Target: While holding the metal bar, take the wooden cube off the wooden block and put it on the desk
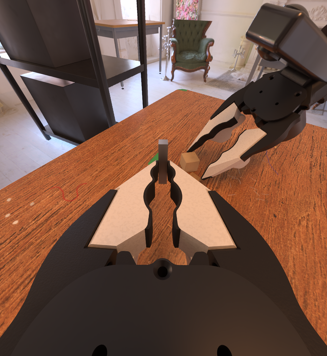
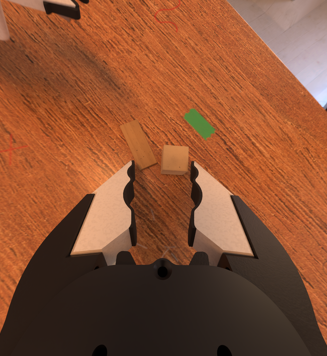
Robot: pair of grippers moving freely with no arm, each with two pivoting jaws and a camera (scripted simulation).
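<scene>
My left gripper [image 1: 162, 162] is shut on a grey metal bar [image 1: 162, 159] that stands upright between its fingertips above the wooden desk [image 1: 81, 221]. The pale wooden cube [image 2: 175, 159] rests on the desk, beside the flat wooden block [image 2: 138, 144], not on it. The cube also shows in the left wrist view [image 1: 189, 161], with a corner of the block [image 1: 195, 175] below it. My right gripper [image 2: 162, 163] is open and empty, its tips just short of the cube. It shows in the left wrist view [image 1: 196, 163] at the right, tips around the cube.
A green tape patch [image 2: 199, 123] lies on the desk beyond the cube. A red squiggle [image 1: 68, 192] and a red cross [image 2: 10, 149] mark the desk. A dark shelf unit [image 1: 66, 67] stands past the desk's far left edge. The desk edge [image 2: 285, 65] runs at the right.
</scene>
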